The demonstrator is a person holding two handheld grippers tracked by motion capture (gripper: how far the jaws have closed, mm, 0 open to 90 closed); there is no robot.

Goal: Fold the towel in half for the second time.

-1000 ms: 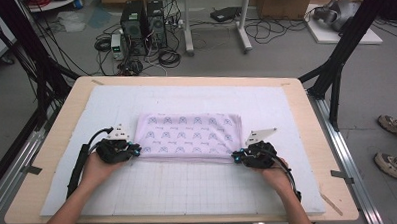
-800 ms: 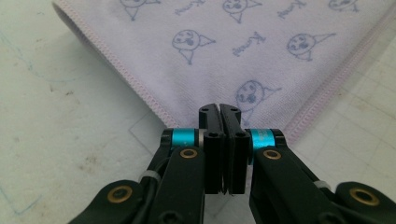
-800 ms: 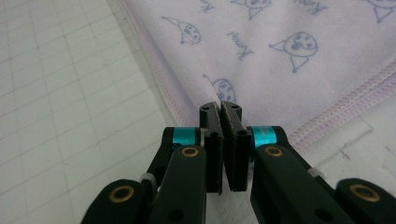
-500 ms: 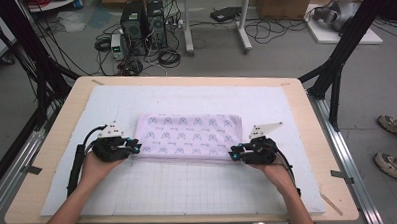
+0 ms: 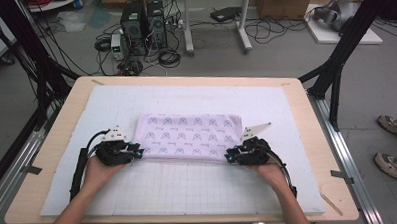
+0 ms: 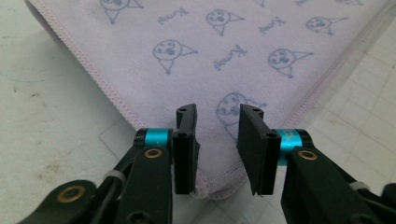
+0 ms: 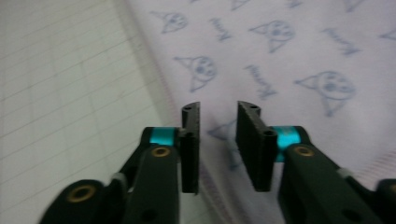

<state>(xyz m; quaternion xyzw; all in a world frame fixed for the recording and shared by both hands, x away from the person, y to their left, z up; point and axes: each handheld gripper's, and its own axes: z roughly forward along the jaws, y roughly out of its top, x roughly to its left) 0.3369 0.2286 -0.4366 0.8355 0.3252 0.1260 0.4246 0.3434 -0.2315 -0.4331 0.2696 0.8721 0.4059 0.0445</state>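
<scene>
- The surface (image 5: 62,132) is a wooden top, mostly covered by a white gridded mat (image 5: 189,187) that runs almost edge to edge.
- On that mat sits the folded towel (image 5: 187,135), pale lilac with little cartoon faces and script printed all over it. It's lying flat, roughly in the middle and a bit toward the far side, long edges running left to right (looks folded over, stitched hems show at the corners).
- The person's forearms come in from the bottom, one hand at each near corner of the towel.
- Left tongs (image 5: 137,151) sit at the near left corner. In the left gripper view the left tongs (image 6: 217,149) have just been opening, jaws now a modest gap apart, with the towel's corner (image 6: 219,179) lying between them but the pads not pressing on it.
- Right tongs (image 5: 229,156) are at the near right corner, same deal. In the right gripper view the right tongs (image 7: 217,147) have also just been opening, jaws parted over the towel's edge (image 7: 205,186), cloth below the gap, nothing pinched.
</scene>
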